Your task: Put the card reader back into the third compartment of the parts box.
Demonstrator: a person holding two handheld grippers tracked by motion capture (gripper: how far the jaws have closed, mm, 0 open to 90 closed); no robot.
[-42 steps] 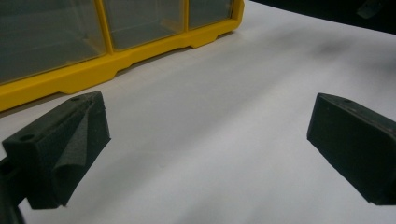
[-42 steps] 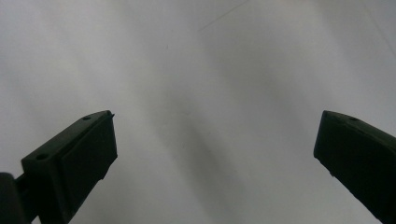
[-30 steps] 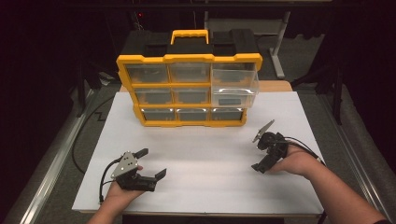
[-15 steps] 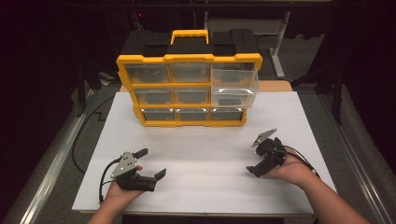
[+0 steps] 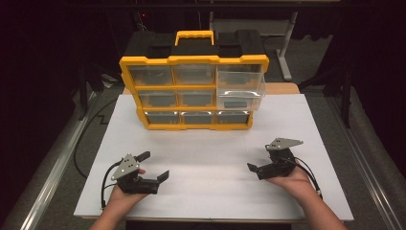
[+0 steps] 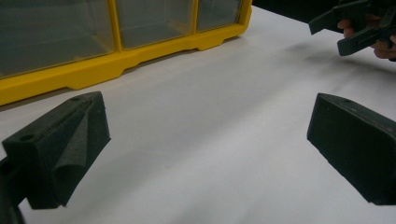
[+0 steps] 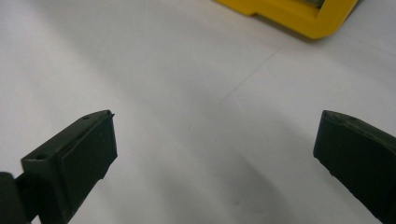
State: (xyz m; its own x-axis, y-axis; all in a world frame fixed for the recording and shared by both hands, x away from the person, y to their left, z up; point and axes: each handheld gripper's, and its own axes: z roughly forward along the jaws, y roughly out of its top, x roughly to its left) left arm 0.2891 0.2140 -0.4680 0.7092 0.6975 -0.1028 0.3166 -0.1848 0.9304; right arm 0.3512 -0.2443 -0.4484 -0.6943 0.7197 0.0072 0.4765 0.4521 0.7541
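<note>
A yellow drawer cabinet (image 5: 194, 91) with a black top and yellow handle stands at the back of the white tabletop (image 5: 215, 143). Its clear right-hand drawer (image 5: 239, 93) is pulled out a little. My left gripper (image 5: 153, 165) rests near the front left, open, with nothing between its jaws. In the left gripper view the left gripper (image 6: 208, 144) faces the cabinet's bottom row (image 6: 116, 60), and the other gripper (image 6: 359, 23) shows at top right. My right gripper (image 5: 261, 159) is at the front right, open and empty. The right gripper (image 7: 215, 158) looks down on bare tabletop, with a cabinet corner (image 7: 299, 14) beyond.
A black cable (image 5: 84, 139) trails off the table's left side along a metal rail (image 5: 52, 177). Another rail (image 5: 368, 158) runs down the right. A wooden edge (image 5: 282, 88) shows behind the cabinet. A metal stand (image 5: 285, 43) is farther back.
My right gripper has moved toward the front edge and a little left, lowering to the table. The left gripper and the cabinet have stayed put.
</note>
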